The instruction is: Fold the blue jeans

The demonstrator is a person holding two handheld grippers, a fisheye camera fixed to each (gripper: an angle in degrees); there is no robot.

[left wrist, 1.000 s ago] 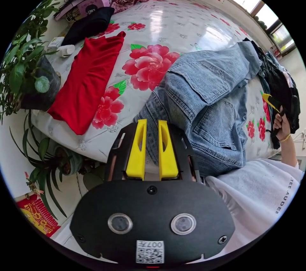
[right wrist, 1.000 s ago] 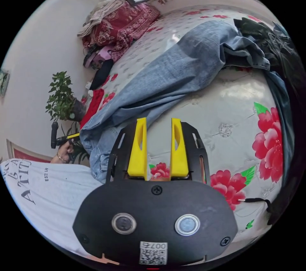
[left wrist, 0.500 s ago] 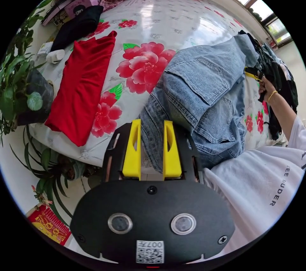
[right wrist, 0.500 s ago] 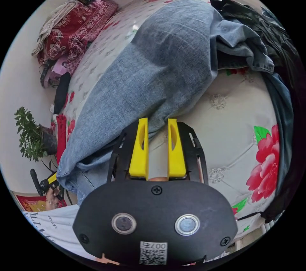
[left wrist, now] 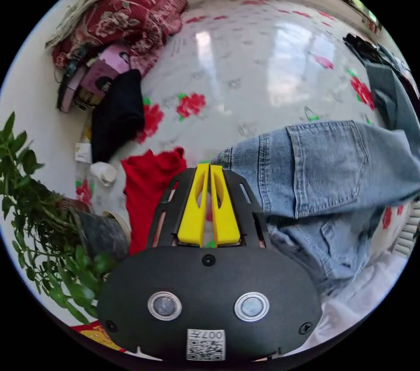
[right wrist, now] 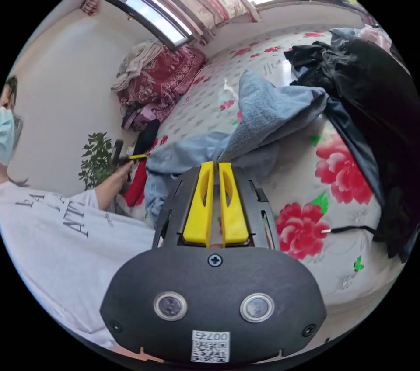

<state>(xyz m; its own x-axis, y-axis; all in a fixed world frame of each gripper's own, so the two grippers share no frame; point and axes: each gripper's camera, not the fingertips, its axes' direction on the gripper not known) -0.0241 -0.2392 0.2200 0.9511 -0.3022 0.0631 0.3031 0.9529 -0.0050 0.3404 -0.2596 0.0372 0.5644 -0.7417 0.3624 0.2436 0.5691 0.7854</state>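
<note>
The blue jeans (left wrist: pixel 323 170) lie across the flowered bed sheet (left wrist: pixel 262 60), back pockets up. In the left gripper view, my left gripper (left wrist: pixel 209 166) has its jaws pressed together on the waistband corner. The right gripper view shows the jeans (right wrist: pixel 262 113) rising in a peak from my right gripper (right wrist: pixel 214 164), whose jaws pinch the denim. The left gripper (right wrist: pixel 131 157) also appears there in a hand at the far end of the jeans.
A red garment (left wrist: pixel 148 187) and a black garment (left wrist: pixel 116 117) lie beside the jeans. A potted plant (left wrist: pixel 39 222) stands by the bed edge. Dark clothes are piled (right wrist: pixel 372 91) on the bed. A red quilt (left wrist: pixel 127 12) lies near the window.
Both grippers' jaws were open earlier and are now shut on the denim. The right gripper has lifted part of the jeans off the bed. Both cameras have swung.
</note>
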